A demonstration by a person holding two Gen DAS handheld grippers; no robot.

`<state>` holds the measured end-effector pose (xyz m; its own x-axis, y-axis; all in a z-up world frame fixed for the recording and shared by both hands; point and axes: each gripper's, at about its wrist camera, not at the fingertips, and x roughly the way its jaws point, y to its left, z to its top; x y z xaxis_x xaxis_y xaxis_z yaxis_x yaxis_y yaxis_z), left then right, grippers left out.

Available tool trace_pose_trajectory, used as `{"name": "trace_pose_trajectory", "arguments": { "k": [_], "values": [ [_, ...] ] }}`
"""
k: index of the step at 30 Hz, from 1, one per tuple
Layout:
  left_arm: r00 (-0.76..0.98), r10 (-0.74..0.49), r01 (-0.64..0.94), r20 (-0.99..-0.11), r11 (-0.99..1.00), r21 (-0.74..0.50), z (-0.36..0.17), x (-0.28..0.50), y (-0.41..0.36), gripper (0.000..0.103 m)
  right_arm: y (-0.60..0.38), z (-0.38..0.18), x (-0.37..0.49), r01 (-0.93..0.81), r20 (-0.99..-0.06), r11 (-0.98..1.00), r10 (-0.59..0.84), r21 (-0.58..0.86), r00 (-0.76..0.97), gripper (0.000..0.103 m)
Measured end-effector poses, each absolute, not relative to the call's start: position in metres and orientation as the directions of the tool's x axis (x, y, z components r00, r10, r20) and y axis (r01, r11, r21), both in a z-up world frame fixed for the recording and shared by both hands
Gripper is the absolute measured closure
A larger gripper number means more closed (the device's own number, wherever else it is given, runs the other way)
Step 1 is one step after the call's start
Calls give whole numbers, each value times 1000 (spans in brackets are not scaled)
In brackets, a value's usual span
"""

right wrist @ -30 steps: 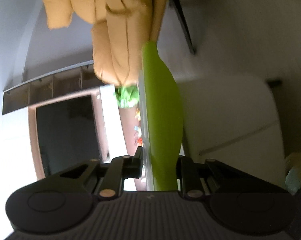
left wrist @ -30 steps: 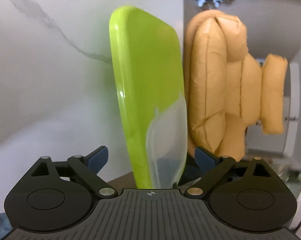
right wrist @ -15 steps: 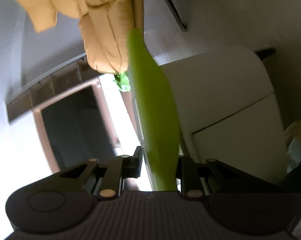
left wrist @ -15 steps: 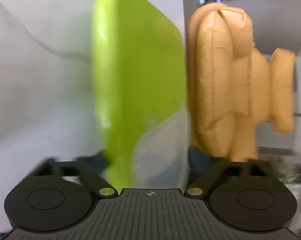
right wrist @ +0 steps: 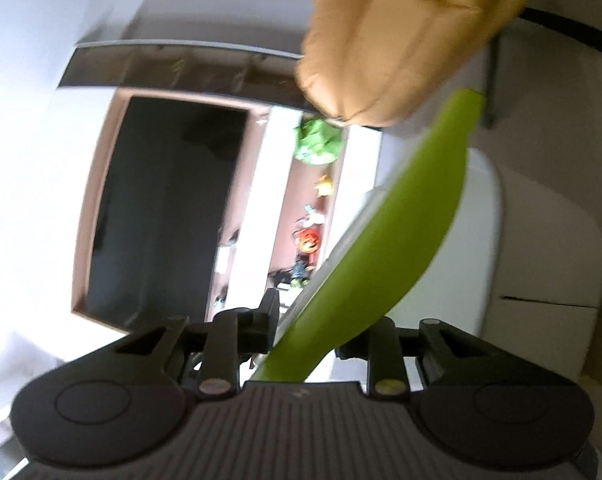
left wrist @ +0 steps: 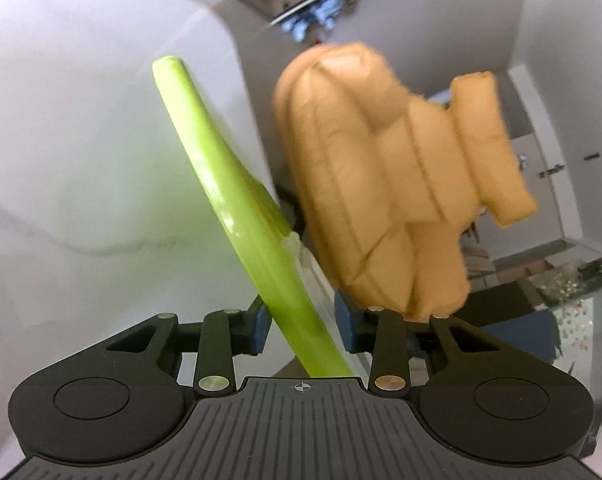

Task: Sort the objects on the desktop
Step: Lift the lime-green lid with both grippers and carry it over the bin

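Home living room: tan padded armchair [left wrist: 385,192], toy shelf [right wrist: 313,216]

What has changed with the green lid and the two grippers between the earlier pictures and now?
The green lid has turned: the left wrist view showed its broad face a second ago, now its thin edge, leaning left. In the right wrist view it has tipped from upright toward the right. Both views have swung. Unchanged: the left gripper and right gripper each stay closed around it, and the tan cushioned chair remains behind.

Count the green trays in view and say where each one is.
1: the green tray, seen edge-on, sits between the jaws of both the left gripper and right gripper. Others may lie out of view.
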<state>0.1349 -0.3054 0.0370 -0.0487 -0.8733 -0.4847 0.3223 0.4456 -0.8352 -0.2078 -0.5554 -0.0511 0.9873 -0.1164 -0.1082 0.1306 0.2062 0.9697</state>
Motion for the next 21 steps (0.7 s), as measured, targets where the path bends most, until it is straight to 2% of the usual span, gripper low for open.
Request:
{"name": "trace_pose_trajectory", "arguments": {
  "k": [6,13,17,21],
  "values": [
    [82,-884,316,-460,460,-830,69,119,-181,65,-523,-1,-183,36,-30,346,-24,937,999,73],
    [232,-877,305,-421,477,-824,107,99,-36,62,-441,43,-134,-164,60,393,263,905,963,72],
    [315,-863,298,-395,485,-822,128,89,47,58,-380,52,-105,-242,55,379,442,893,895,72],
    [359,-828,239,-431,528,-815,118,67,104,56,-334,46,-92,-248,9,350,564,903,826,72]
  ]
}}
